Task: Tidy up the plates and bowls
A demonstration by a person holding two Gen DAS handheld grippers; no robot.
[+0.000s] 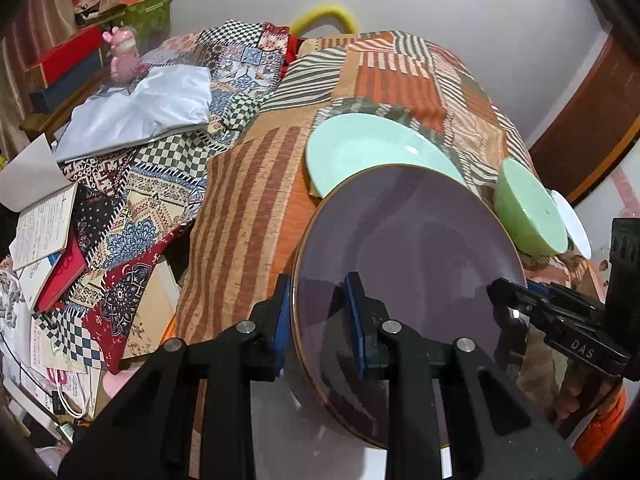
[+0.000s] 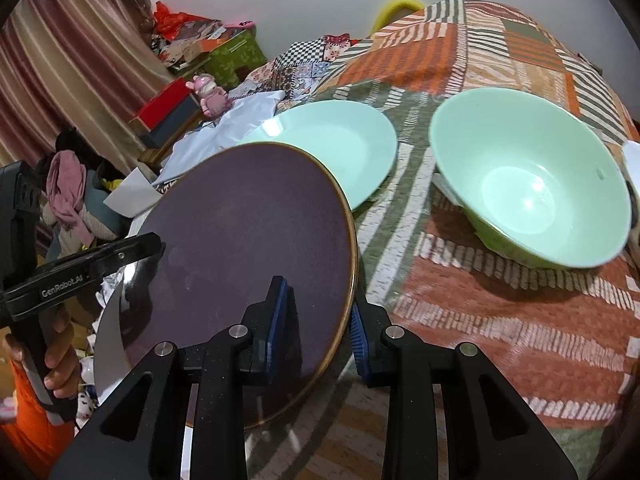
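Note:
A dark purple plate with a gold rim is held tilted above the patterned bed cover. My left gripper is shut on its left edge. My right gripper is shut on its right edge, and shows at the right of the left wrist view. The purple plate also fills the right wrist view. A mint green plate lies flat just beyond it, also in the right wrist view. A mint green bowl stands to the right, also in the left wrist view.
A white dish sits beside the bowl at the cover's right edge. A second cloth, a white bag, books and boxes crowd the left. A pink figurine stands near the boxes.

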